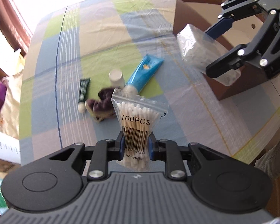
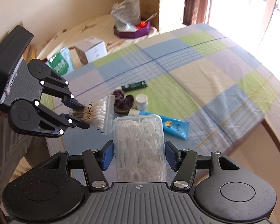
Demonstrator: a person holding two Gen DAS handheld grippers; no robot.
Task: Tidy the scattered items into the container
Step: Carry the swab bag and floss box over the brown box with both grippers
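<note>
Both grippers are loaded and off the bed: the left gripper (image 1: 135,146) has its jaws clamped on a zip bag of cotton swabs (image 1: 137,123), and the right gripper (image 2: 139,155) is closed around a clear box of floss picks (image 2: 139,149), held just beside the cardboard box (image 1: 194,9) at the right. On the checked sheet (image 1: 102,37) lie a blue tube (image 1: 143,72), a white bottle (image 1: 116,78), a dark green tube (image 1: 83,91) and a purple scrunchie (image 1: 100,106), so four items remain to tidy. The bag reads "100PCS" and "IN CHINA" above and below a barcode.
</note>
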